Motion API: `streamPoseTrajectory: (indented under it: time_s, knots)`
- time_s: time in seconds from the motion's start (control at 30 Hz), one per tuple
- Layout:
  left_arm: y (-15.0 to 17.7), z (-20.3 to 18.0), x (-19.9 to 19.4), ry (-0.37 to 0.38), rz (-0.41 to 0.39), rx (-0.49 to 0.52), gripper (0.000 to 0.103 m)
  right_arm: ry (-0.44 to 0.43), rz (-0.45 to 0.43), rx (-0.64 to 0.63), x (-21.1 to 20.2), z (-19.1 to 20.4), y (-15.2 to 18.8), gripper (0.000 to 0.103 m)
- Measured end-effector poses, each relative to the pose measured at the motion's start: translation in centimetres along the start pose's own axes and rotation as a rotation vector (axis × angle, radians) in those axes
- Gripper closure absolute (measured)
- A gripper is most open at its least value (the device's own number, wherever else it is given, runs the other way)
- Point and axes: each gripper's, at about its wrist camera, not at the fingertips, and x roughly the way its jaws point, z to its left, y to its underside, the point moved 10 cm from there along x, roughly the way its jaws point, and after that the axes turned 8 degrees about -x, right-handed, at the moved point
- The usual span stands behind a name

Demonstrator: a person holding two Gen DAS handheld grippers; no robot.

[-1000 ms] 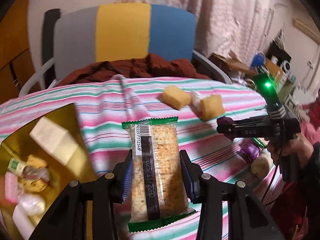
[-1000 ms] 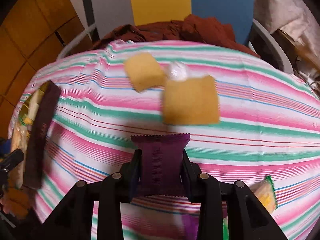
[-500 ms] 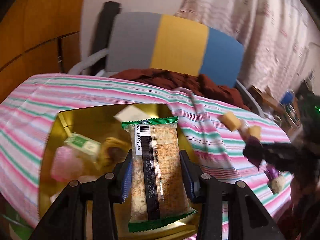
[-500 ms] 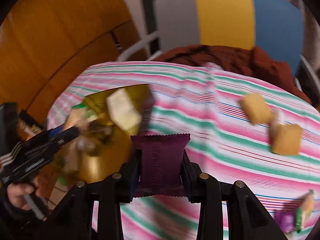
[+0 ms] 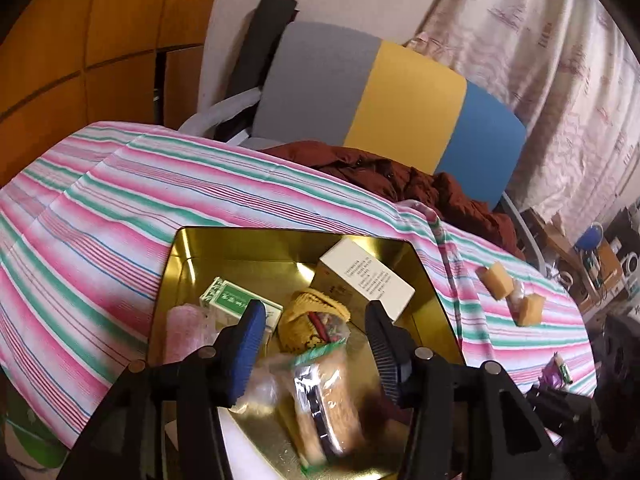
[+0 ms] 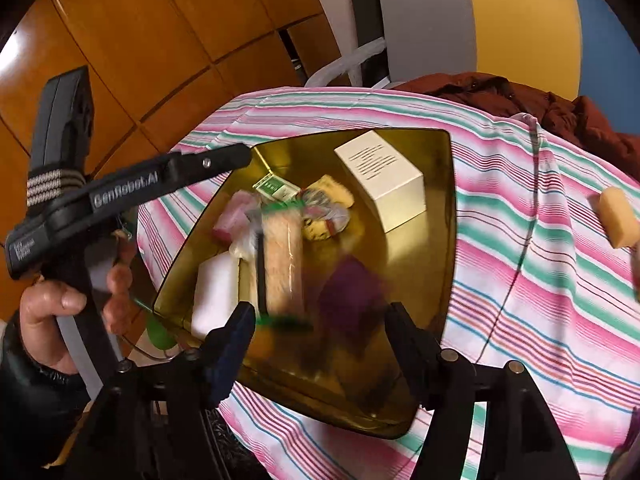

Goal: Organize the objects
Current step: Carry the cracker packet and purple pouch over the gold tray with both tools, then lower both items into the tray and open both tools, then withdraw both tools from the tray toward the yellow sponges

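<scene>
A table draped in a pink, green and white striped cloth (image 5: 120, 208) is seen in a room with orange wooden panelling (image 6: 160, 32) and a pale patterned curtain (image 5: 540, 60). Behind the table a chair (image 5: 400, 96) with a grey, yellow and blue back is placed, and a dark red garment (image 5: 400, 176) is heaped on its seat.

One gold tray (image 5: 248, 248) is set on the cloth, and everything below is placed relative to it. One white box (image 5: 368, 280) with printed text is seen in its far right corner. One green-and-white packet (image 5: 236, 300), one pink wrapped item (image 5: 184, 328) and one yellow knitted piece (image 5: 316, 312) are gathered near its middle. One flat white block (image 6: 214, 292) is seen at its near left edge. One cracker packet (image 5: 324, 392) with green ends is blurred inside the tray near its front. One purple packet (image 6: 352, 292), also blurred, is seen just beside it, towards the tray's right.

To the right of the tray, well apart from it, two yellow sponge-like blocks (image 5: 496, 280) (image 5: 530, 310) are seen on the cloth with a small clear-wrapped thing between them.

The left gripper (image 5: 316, 336) is spread wide over the tray and nothing is gripped by it. The right gripper (image 6: 320, 328) is likewise spread wide above the tray's front edge with nothing between its fingers. A hand (image 6: 56, 312) is wrapped around the left gripper's handle, left of the tray.
</scene>
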Motion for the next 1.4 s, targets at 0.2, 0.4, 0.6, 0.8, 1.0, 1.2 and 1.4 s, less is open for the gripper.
streamPoseTrajectory:
  time_s: [0.2, 0.4, 0.6, 0.8, 1.0, 1.2, 1.4]
  knots:
    - [1.2, 0.9, -1.5, -0.027, -0.030, 0.004, 0.051, 0.049, 0.016, -0.011, 0.1, 0.1, 1.0, 0.033]
    - [2.8, 0.9, -3.3, -0.081, -0.071, 0.072, 0.051, 0.126, -0.030, 0.024, -1.1, -0.8, 1.1, 0.029]
    - [3.8, 0.7, -4.7, -0.121, -0.112, 0.114, 0.051, 0.193, -0.078, 0.048, -2.1, -1.2, 0.7, 0.028]
    - [4.8, 0.0, -5.3, -0.135, -0.126, 0.139, 0.051, 0.272, -0.114, 0.040, -3.2, -1.6, 0.3, 0.020]
    - [5.5, -0.5, -5.7, -0.130, -0.127, 0.151, 0.051, 0.323, -0.148, 0.037, -4.1, -1.8, 0.0, 0.013]
    - [5.9, -1.1, -5.7, -0.122, -0.121, 0.174, 0.051, 0.336, -0.157, 0.067, -4.8, -2.6, 0.4, 0.008]
    - [6.3, -1.8, -5.6, -0.114, -0.109, 0.193, 0.051, 0.359, -0.159, 0.103, -5.7, -4.2, 1.1, 0.005]
